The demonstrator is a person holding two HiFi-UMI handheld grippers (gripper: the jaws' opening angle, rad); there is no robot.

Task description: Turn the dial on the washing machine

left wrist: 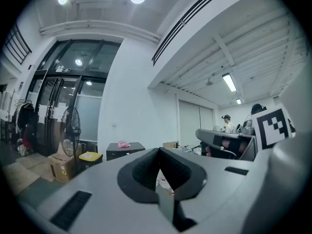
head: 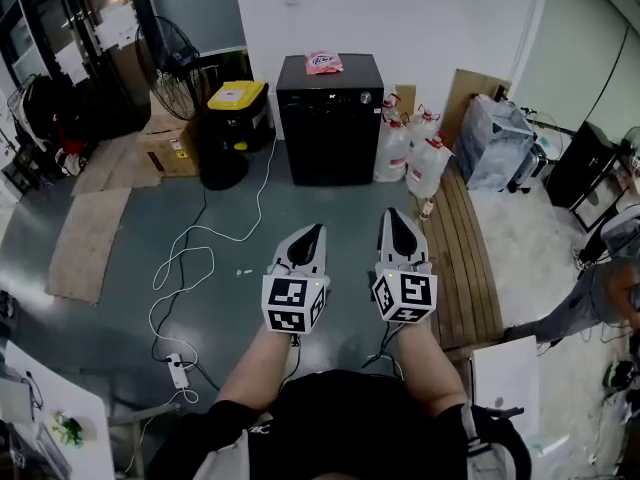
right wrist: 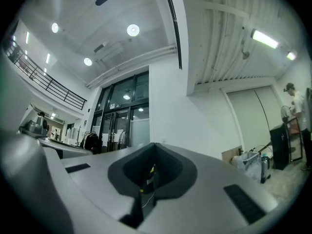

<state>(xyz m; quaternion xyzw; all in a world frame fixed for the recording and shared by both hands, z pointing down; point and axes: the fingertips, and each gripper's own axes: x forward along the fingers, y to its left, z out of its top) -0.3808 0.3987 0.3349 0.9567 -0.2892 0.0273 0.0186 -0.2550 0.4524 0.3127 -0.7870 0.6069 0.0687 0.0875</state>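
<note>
The black washing machine (head: 329, 118) stands against the white back wall, well ahead of both grippers. A small pale dial (head: 366, 97) shows at the top right of its front. A pink packet (head: 323, 62) lies on its lid. My left gripper (head: 316, 230) and right gripper (head: 393, 214) are held side by side over the grey floor, pointing toward the machine, both shut with nothing between the jaws. In the left gripper view the machine (left wrist: 125, 150) is small and far beyond the closed jaws (left wrist: 158, 152). The right gripper view looks slightly upward past its closed jaws (right wrist: 154, 147) at wall and ceiling.
A yellow-lidded black bin (head: 238, 108), a cardboard box (head: 170, 143) and a fan (head: 178, 48) stand left of the machine. White jugs (head: 410, 153) sit at its right. A wooden slatted platform (head: 470, 268) runs along the right. A white cable with power strip (head: 180, 368) lies on the floor.
</note>
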